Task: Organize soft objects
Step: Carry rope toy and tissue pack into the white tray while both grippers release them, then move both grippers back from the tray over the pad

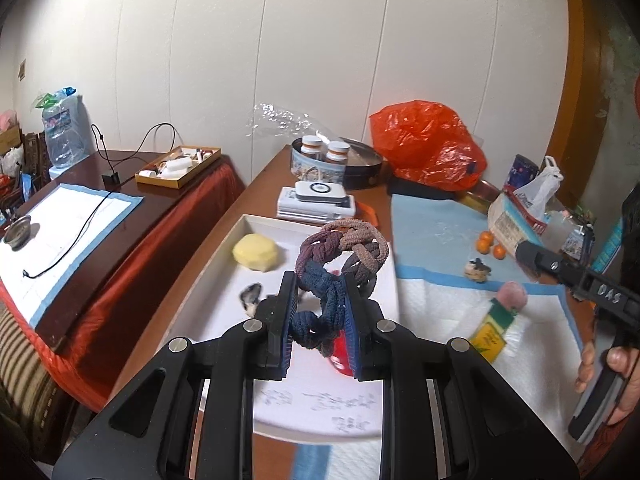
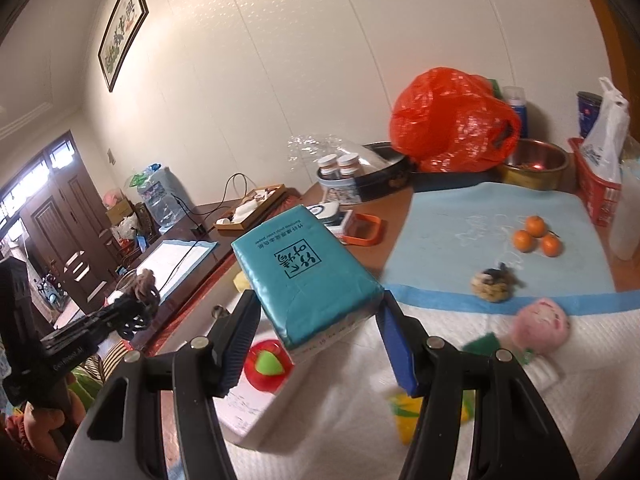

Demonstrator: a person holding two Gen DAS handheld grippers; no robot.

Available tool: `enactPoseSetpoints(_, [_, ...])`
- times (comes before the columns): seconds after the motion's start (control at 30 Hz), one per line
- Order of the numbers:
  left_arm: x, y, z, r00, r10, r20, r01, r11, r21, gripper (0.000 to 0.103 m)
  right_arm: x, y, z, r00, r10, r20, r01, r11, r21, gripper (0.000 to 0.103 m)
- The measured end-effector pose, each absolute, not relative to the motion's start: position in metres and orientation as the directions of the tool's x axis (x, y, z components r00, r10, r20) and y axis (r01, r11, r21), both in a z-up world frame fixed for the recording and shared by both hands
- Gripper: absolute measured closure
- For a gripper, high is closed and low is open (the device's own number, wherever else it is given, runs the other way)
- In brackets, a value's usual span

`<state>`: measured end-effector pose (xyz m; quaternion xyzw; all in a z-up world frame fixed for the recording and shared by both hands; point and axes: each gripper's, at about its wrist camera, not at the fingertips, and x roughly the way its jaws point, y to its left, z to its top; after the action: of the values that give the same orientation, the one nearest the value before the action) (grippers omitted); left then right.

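Braided hair ties point(image 1: 338, 270) gripped, teal tissue pack point(image 2: 306, 276) gripped

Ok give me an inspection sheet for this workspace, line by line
Surface: wooden table with blue mat and white towel.
Job's things: white tray holds a yellow sponge; pink plush on the towel.
Clutter: orange bag, three tangerines, round tin.
Grippers: left tool clamps braided hair ties; right tool clamps teal tissue pack.
Cables: black cable on the side table.
Surroundings: panelled wall, framed picture.
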<state>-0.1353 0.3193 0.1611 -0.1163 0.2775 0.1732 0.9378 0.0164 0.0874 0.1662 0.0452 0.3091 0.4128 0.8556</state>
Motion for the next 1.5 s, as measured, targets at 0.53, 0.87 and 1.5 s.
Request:
enactPoseSetpoints(0.53, [-0.113,0.369,0.130,0.745,0.172,-0.644,-0.362,0.916,-0.174,0.082,0.018,0.194,0.150,0.430,0.692,-0.579,-0.666,0.677,0.314,0.043])
enactPoseSetpoints(0.87, [-0.114,0.389,0.098,0.676,0.206,-0.707,-0.434,0.887,-0.157,0.064,0.022,0.239,0.107,0.391,0.641,-0.660,-0.653,0.699,0.292,0.042])
enactPoseSetpoints(1.5, [-0.118,0.363,0.104,0.725,0.238,-0.646,-0.430,0.890,-0.154,0.000,-0.005,0.203,0.122,0.470,0.655,-0.591,-0.653,0.709,0.267,0.000])
